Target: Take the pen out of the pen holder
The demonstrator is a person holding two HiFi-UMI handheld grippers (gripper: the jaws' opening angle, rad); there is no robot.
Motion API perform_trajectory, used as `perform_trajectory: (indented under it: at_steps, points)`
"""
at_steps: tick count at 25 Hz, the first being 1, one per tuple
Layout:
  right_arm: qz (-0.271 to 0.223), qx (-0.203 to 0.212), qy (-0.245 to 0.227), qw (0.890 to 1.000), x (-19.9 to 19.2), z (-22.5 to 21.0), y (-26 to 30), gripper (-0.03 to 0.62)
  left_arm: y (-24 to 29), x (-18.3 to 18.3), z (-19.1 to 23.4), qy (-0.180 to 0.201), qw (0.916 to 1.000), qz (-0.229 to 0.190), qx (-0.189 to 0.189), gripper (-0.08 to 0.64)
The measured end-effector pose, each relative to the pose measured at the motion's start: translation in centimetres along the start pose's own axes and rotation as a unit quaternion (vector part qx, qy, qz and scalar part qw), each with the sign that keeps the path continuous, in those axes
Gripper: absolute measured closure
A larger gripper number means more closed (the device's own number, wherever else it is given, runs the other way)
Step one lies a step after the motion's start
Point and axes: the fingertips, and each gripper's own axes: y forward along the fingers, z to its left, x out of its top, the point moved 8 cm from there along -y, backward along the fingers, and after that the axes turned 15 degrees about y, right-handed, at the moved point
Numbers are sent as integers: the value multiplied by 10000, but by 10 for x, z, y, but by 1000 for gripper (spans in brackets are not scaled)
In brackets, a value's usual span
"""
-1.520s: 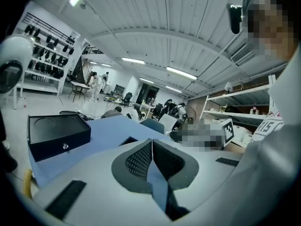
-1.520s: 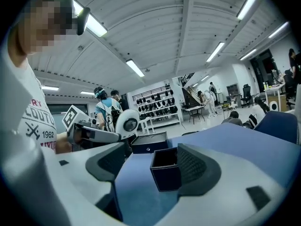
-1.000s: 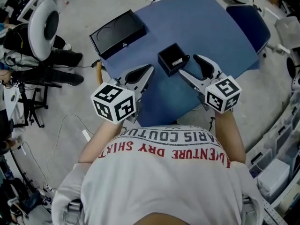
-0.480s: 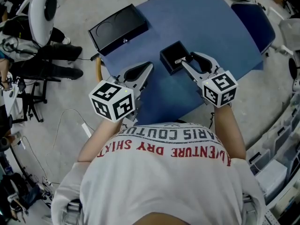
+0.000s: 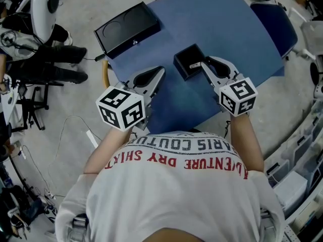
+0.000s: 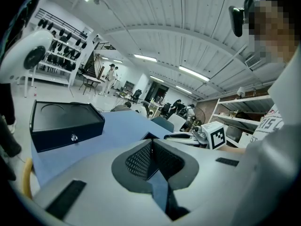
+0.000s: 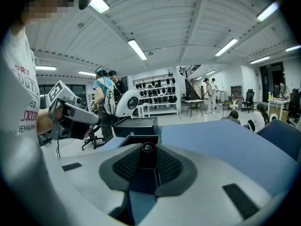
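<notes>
A small square black pen holder (image 5: 186, 58) stands near the front of the blue table (image 5: 227, 29). The pen (image 5: 195, 65) sticks up at its near right corner. My right gripper (image 5: 204, 63) reaches to that corner. In the right gripper view the pen's dark round top (image 7: 148, 148) stands between the pads, with the holder's rim (image 7: 133, 139) just behind. The jaws are closing, and the pads hug the pen on both sides. My left gripper (image 5: 161, 71) hangs over the table's front left, left of the holder, shut and empty. The left gripper view shows its tips (image 6: 150, 144) meeting.
A larger flat black box (image 5: 126, 28) lies at the table's far left corner. A blue chair (image 5: 275, 21) stands by the table's right side. Cables, stands and other gear cover the floor at the left. People stand far off in both gripper views.
My right gripper has moved forward and down to the pen holder, and its jaws have narrowed from wide open onto the pen. The left gripper has stayed put.
</notes>
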Motion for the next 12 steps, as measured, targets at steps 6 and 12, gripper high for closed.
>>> perform_trajectory:
  at_steps: [6, 12]
  points:
    - [-12, -79, 13, 10000, 1, -2, -2, 499, 6, -2, -3, -42, 10000, -4, -76, 531]
    - [-168, -80, 14, 9998, -4, 13, -5, 500, -4, -8, -7, 38, 9998, -46, -165, 531]
